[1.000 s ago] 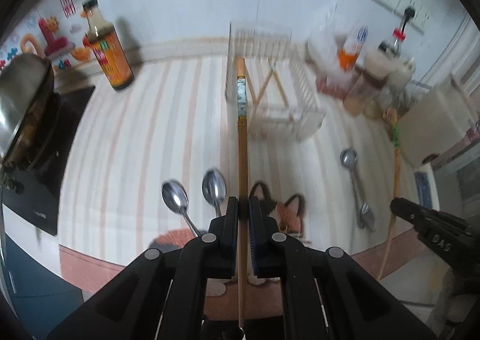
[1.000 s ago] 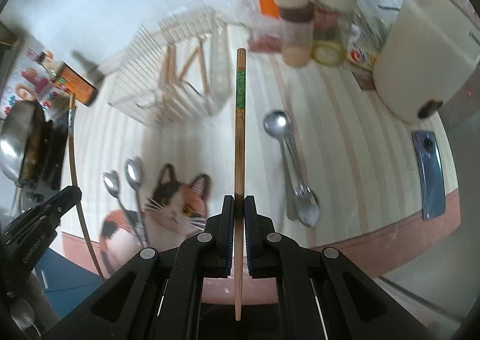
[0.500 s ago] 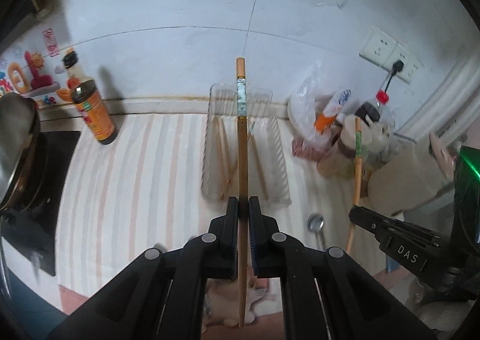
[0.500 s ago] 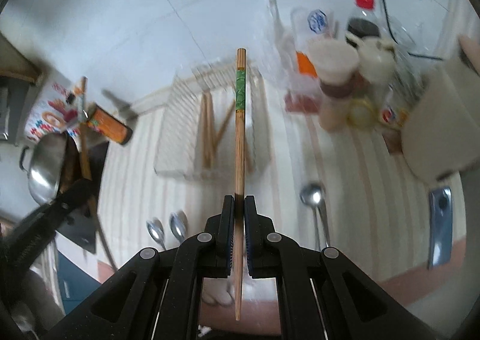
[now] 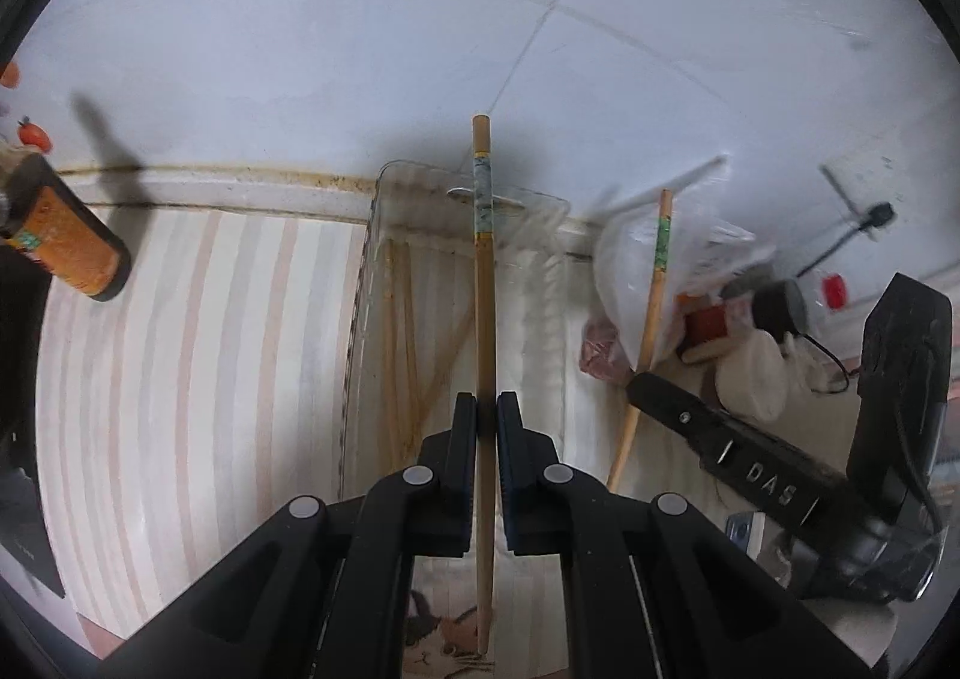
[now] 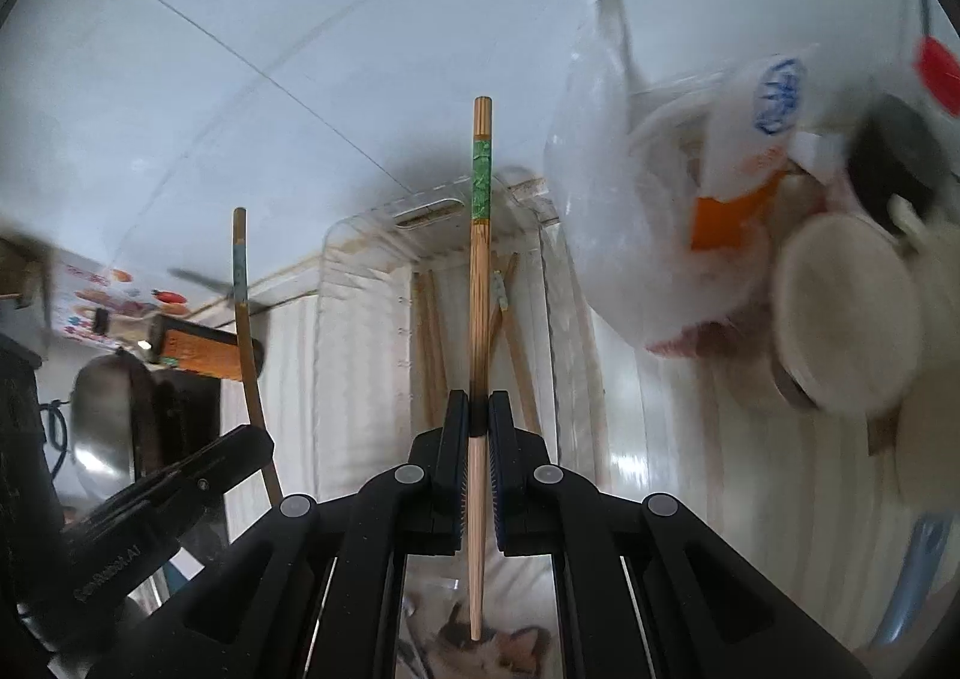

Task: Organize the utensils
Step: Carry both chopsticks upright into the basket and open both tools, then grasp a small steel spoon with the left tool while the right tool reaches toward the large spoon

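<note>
Both jaws pinch chopsticks (image 5: 485, 283) above the clear bin (image 5: 540, 283).

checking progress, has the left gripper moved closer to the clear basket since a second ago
Yes. The left gripper has moved forward toward the clear basket, which now sits right ahead, with the wall filling the view.

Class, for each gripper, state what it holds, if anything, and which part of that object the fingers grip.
The left gripper pinches a blue-banded chopstick on its lower plain shaft. The right gripper pinches a green-banded chopstick likewise.
</note>
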The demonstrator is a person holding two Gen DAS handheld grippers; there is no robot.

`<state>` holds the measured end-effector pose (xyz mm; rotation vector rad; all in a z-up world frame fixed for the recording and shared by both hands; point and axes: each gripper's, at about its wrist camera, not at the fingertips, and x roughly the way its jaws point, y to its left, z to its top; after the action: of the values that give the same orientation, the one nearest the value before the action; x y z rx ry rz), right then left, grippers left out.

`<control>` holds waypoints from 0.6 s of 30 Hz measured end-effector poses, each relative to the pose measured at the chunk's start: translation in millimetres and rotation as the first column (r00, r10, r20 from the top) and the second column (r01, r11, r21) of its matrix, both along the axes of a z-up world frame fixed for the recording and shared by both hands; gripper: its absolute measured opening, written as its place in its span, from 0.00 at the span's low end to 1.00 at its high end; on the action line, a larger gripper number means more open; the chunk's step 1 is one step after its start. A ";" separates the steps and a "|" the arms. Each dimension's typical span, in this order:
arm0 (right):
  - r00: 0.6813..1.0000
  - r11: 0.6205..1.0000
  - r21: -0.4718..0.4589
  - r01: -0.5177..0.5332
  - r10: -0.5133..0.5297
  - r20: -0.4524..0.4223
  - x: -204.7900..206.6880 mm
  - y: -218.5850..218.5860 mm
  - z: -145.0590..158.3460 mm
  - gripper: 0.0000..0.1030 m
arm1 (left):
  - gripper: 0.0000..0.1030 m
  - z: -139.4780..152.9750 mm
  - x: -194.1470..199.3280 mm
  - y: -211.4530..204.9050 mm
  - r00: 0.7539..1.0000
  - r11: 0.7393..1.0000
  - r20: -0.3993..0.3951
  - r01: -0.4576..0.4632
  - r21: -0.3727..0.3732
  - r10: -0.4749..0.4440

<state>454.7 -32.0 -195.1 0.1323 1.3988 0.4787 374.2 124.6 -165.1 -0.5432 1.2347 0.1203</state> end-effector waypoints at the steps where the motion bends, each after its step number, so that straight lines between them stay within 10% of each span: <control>1: 1.000 1.000 -0.010 -0.003 0.003 -0.004 3.1 1.8 -5.6 0.06 | 0.04 -5.3 3.7 1.6 1.000 1.000 -0.012 0.001 -0.002 -0.001; 10: 0.997 1.000 -0.023 -0.021 0.019 -0.077 19.2 13.2 -43.8 0.07 | 0.06 -26.3 18.7 13.0 0.997 1.000 -0.076 -0.008 -0.001 0.008; 18: 1.000 0.998 -0.055 0.007 -0.008 -0.012 5.0 -10.0 -24.6 0.13 | 0.23 -13.0 -8.1 16.8 0.996 0.979 -0.072 -0.027 0.203 0.043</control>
<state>459.7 -42.0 -219.7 0.0961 1.4220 0.4331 366.1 141.3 -178.1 -0.3862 1.2707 0.2956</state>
